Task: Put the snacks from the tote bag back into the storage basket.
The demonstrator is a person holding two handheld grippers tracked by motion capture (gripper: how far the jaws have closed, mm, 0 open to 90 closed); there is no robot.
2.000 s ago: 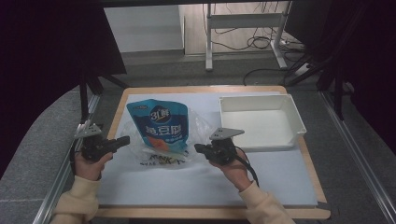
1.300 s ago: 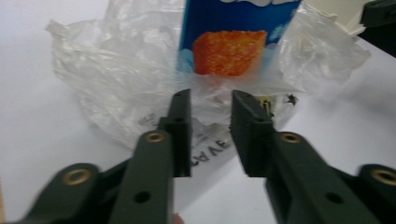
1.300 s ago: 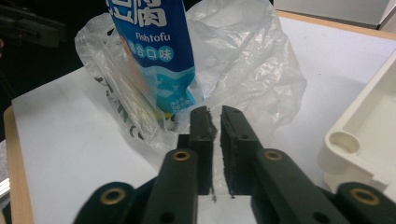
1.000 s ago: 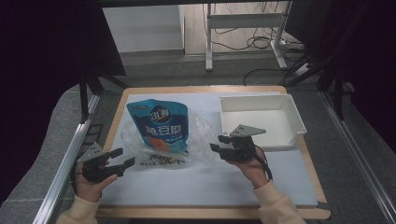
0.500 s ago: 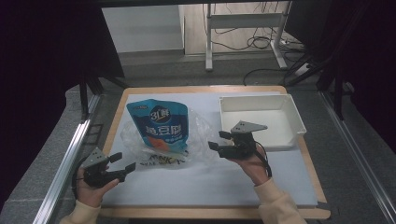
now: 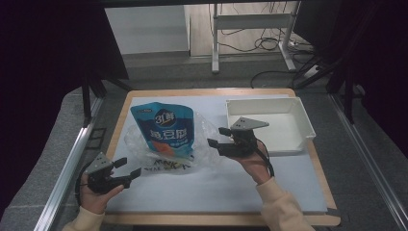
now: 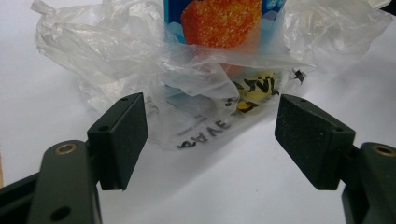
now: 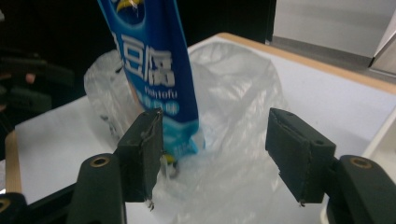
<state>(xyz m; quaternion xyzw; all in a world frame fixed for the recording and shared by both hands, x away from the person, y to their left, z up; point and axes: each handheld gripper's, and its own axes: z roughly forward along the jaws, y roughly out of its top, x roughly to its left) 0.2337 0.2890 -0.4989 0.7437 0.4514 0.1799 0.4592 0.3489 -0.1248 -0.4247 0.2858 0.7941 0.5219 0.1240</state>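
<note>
- Blue fish-tofu pouch (image 6: 164,127) sits at centre-left of the desk (image 6: 216,192), on/in a crumpled clear plastic bag (image 6: 204,142). Looks tilted up in the right gripper view, lower end buried in the film; whether propped by the bag or leaning, cannot tell.
- Clear bag spread loose around pouch base, printed edge facing the near side. Likely laid open that way to give access to the pouch.
- Left claw (image 6: 129,169) parked at near-left desk corner, low, pointed at the bag's printed edge (image 7: 205,135). Jaws wide apart, nothing between the pads, film just ahead and not touched. Reads as staged to pin or pinch the bag edge.
- Right claw (image 6: 219,136) hovering just right of the bag, aimed leftward at the pouch. Jaws wide, have just been opening, nothing gripped. In the right gripper view the left pad (image 8: 142,151) overlaps the pouch's lower edge (image 8: 159,84); contact not confirmable, no squeeze visible.
- White tray (image 6: 302,122) at far-right, just behind the right hand (image 6: 250,161). Probable drop target for the pouch, placed within short reach of that claw.
- Judgement: two-claw split, left holds film, right pulls pouch clear. Risk: thin film riding along with the pouch if left grip is weak.
</note>
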